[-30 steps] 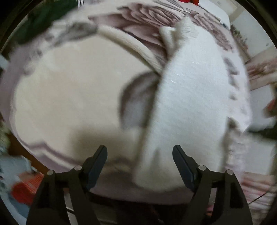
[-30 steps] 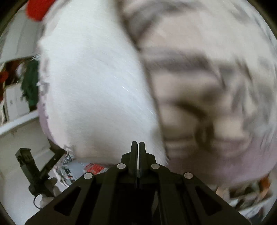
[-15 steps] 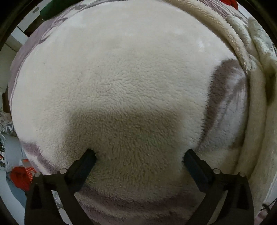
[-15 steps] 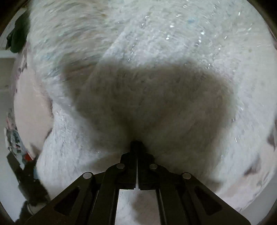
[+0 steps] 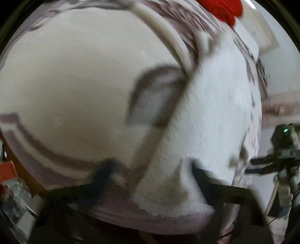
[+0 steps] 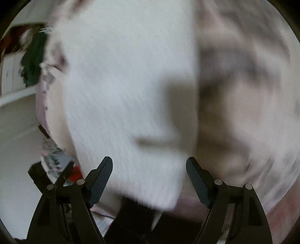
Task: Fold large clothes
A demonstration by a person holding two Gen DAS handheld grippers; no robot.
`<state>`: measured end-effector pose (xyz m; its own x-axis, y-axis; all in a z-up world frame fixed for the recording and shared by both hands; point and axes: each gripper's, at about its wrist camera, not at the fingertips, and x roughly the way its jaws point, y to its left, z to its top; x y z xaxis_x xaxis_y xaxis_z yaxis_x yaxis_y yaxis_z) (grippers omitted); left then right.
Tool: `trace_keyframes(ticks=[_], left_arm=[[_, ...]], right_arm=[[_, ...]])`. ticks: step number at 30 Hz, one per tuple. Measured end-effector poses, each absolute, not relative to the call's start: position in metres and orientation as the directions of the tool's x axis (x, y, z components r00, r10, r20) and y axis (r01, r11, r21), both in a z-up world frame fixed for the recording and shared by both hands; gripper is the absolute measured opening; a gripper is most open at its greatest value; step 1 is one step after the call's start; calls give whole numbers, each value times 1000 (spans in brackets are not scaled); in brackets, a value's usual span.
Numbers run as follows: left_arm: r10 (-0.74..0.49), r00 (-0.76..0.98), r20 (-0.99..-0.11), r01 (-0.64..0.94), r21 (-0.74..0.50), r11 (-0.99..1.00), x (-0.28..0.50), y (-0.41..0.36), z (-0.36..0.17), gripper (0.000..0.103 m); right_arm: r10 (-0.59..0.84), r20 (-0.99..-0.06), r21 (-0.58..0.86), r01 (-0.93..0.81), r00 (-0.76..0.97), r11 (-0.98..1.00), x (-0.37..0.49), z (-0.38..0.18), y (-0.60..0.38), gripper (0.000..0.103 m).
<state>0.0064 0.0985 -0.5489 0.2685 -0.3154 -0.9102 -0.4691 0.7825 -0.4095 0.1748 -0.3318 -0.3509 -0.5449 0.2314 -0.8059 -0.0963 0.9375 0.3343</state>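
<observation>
A white fuzzy garment (image 5: pixel 211 116) lies as a long folded strip on a cream and mauve patterned blanket (image 5: pixel 75 78). Its near end lies between the blurred fingers of my left gripper (image 5: pixel 153 174), which is open and holds nothing. In the right wrist view the same white garment (image 6: pixel 120 84) fills the left and middle, its near edge just ahead of my right gripper (image 6: pixel 149 169), which is open and empty. Both views are blurred by motion.
A red cloth (image 5: pixel 223 9) lies at the far end of the blanket. My right gripper's body (image 5: pixel 281 150) shows at the right edge. A dark green item (image 6: pixel 33 62) and white shelving (image 6: pixel 13 78) stand at the left. Clutter lies on the floor (image 5: pixel 11 178).
My right gripper has opened; it was shut half a second ago. Both grippers have pulled back from the fabric, so the garment's near end and the blanket are in view again.
</observation>
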Motion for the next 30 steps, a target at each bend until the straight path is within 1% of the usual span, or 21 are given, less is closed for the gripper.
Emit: trace_keyframes(ticks=[1,2,3,4,5,6,8,11,13,15,17,18,21,22,24,25,26,27,28,29,30], left_arm=[[-327,254,-910,-468,-412,782,7,94,-553,17],[-310,266,-913,-470,-404,785,5,90,-553,15],[-301,277,-913,-471,-402,785,4,88,-545,14],[-301,287,-909,-476,-408,779,3,87,-541,13],[-310,300,-902,-486,-424,764,0,88,-535,12],[-324,315,-892,-502,-446,741,-6,91,-527,12],[-376,354,-856,-519,-514,683,-15,98,-514,12],[-433,368,-823,-526,-568,633,-26,88,-514,12],[-417,321,-850,-524,-526,670,-23,72,-528,12],[-364,248,-898,-508,-441,740,-15,61,-553,13],[-358,219,-908,-511,-419,750,-11,64,-579,13],[-353,218,-910,-507,-415,756,-10,64,-582,13],[-325,190,-927,-478,-376,794,-1,64,-570,16],[-306,183,-934,-473,-357,806,-1,65,-561,17],[-255,174,-951,-466,-307,829,2,68,-539,21],[-220,174,-960,-465,-278,841,0,72,-529,28],[-164,173,-971,-467,-228,855,-1,76,-517,40],[-121,179,-976,-465,-192,864,-1,80,-505,48],[-100,188,-977,-459,-177,871,-3,82,-493,69],[-71,207,-976,-454,-160,876,5,88,-479,77],[-47,225,-973,-454,-148,879,11,91,-469,77]], right_arm=[[246,-773,334,-46,-585,941,154,-368,-350,82],[280,-738,341,18,-613,940,132,-386,-364,82],[303,-721,347,54,-623,936,106,-399,-352,82],[337,-709,359,94,-620,929,87,-409,-358,67],[335,-718,355,93,-610,930,81,-411,-360,30],[297,-756,323,64,-583,944,76,-408,-367,17],[332,-791,328,102,-514,939,71,-392,-384,9],[323,-826,307,110,-462,945,73,-369,-404,6],[290,-849,289,71,-442,955,73,-358,-415,6],[273,-850,274,64,-451,960,70,-360,-425,6],[261,-846,260,67,-465,963,74,-364,-426,6],[232,-845,246,35,-482,969,73,-370,-421,6],[186,-815,238,-24,-548,971,87,-373,-396,7],[179,-799,236,-25,-573,971,95,-368,-391,12],[191,-800,254,-33,-568,967,119,-347,-391,12],[188,-814,258,-52,-550,965,133,-333,-386,18],[180,-831,261,-83,-526,962,149,-315,-381,29],[178,-848,271,-119,-500,955,165,-299,-374,34],[177,-866,282,-165,-467,945,184,-280,-364,39],[172,-883,289,-218,-437,932,203,-264,-351,43],[167,-891,294,-256,-421,921,215,-253,-338,44]])
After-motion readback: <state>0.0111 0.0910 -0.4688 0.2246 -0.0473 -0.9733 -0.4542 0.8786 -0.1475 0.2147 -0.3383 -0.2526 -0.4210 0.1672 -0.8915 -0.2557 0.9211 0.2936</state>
